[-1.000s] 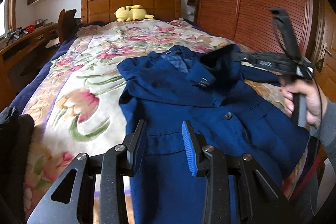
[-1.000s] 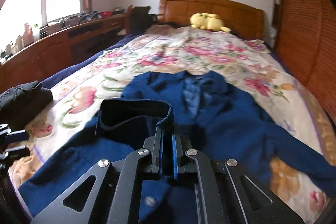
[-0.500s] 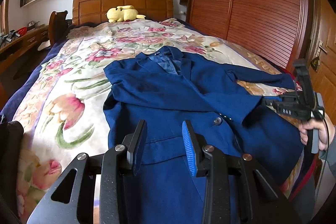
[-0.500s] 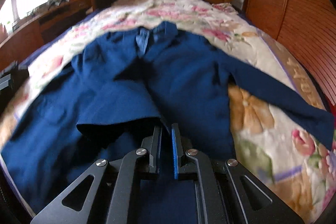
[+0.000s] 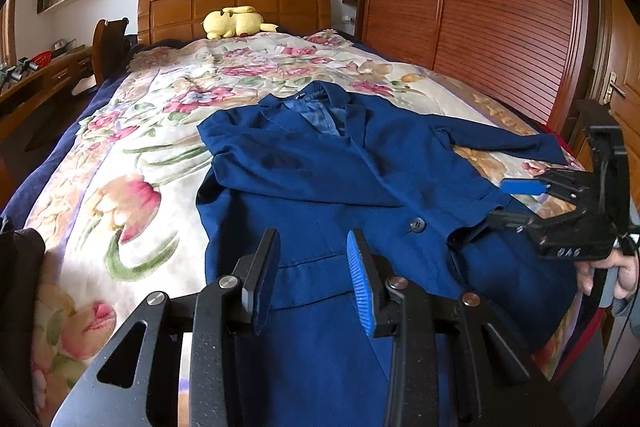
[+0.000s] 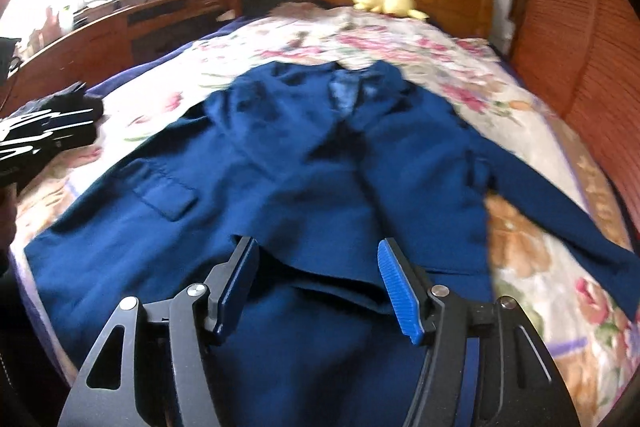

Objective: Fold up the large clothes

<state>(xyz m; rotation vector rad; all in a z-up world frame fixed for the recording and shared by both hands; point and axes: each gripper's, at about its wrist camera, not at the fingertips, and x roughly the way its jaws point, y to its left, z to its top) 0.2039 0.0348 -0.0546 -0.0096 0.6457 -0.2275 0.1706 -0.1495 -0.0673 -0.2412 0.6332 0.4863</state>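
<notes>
Right gripper jaws opening, empty, over hem of dark blue wool blazer spread on floral bedspread. Left gripper narrow, empty, at 6 o'clock. Risk: released front panel slides open, fold lost.

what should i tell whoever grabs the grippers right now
Left gripper: open, empty, over the jacket's lower front.
Right gripper: jaws opening, nothing pinched; the sleeve cuff lies between them.
Jacket: face up on the bed, collar toward the headboard. One sleeve is folded across the front; the other sleeve lies stretched out on the wardrobe side.
Done: first sleeve folded in.
Left: probably fold in the other sleeve, then fold the body.
</notes>
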